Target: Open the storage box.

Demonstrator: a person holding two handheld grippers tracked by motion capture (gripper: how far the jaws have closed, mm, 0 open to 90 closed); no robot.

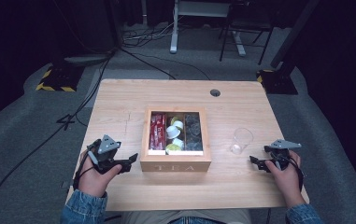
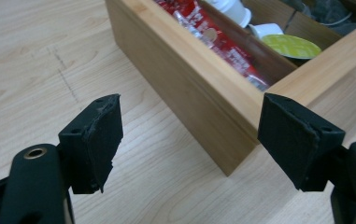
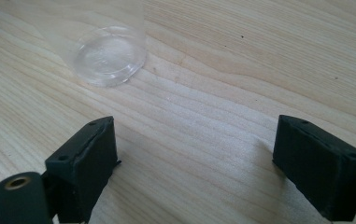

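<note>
**Open tea box between two idle grippers, clear cup at the right**

Much of the box's content is hard to make out from the high view: the right compartment of the wooden tea box (image 1: 176, 161) holds dark items whose kind cannot be told, and the lettering on the red packets (image 1: 157, 132) in the left compartment is too small to be read. The clear cup (image 1: 240, 140) is faint against the pale wood, and in the right gripper view its top is cut off by the frame edge, so only its base is seen. The person is cut off at the bottom edge, with only hands and denim sleeves shown.

The worktop (image 1: 119, 102) is light wood with a round cable hole near its far right corner. It stands on grey carpet in a dark room, where cables, a yellow-and-black striped base and desk legs are seen beyond.

The left gripper (image 1: 130, 162) is held just left of the box's near left corner; its fingers (image 2: 96, 140) are spread wide and nothing is held between them. The right gripper (image 1: 255, 161) is held near the cup, on its near right side, with fingers (image 3: 84, 161) likewise wide apart and bare wood between them.

The left gripper view brings out what the high view blurs: the box's near corner, the red packets lying against the wall, and a yellow-green capsule lid (image 2: 291, 45) beside white capsules (image 2: 231, 9) in the middle compartment.
</note>
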